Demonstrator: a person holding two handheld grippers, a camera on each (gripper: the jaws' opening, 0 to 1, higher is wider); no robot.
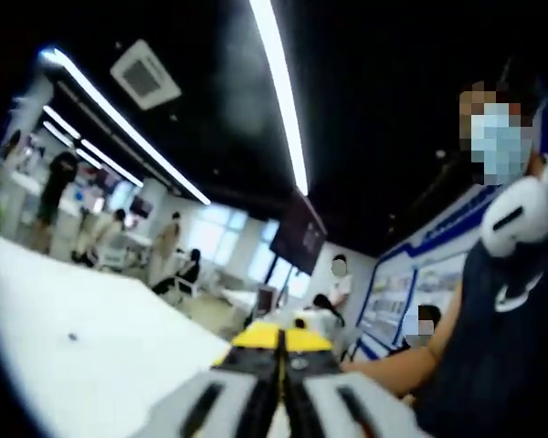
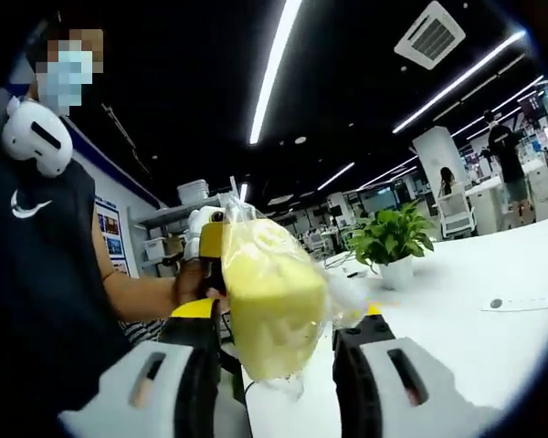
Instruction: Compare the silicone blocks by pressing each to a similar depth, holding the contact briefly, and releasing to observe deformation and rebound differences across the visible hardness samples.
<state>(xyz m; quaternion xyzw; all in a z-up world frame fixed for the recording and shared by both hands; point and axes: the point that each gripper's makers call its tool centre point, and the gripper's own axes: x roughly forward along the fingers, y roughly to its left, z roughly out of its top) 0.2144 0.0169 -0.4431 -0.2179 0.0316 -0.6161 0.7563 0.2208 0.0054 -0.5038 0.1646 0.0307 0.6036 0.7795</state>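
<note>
A pale yellow silicone block (image 2: 272, 292) in a clear plastic bag fills the gap between the jaws of my right gripper (image 2: 279, 315), which is shut on it above the white table (image 2: 457, 338). The bag's loose end hangs below the block. Behind the block's upper left, my left gripper (image 2: 210, 242) shows its yellow tip, with a gloved hand holding it. In the left gripper view, that left gripper (image 1: 281, 342) has its yellow-tipped jaws pressed together with nothing visible between them, and it points up over the table (image 1: 82, 356) towards the room.
A person in a dark sleeveless top (image 2: 36, 274) stands close beside both grippers. A potted plant (image 2: 391, 239) and a sheet of paper (image 2: 521, 303) sit on the table. Several people (image 1: 169, 246) are far off across the room.
</note>
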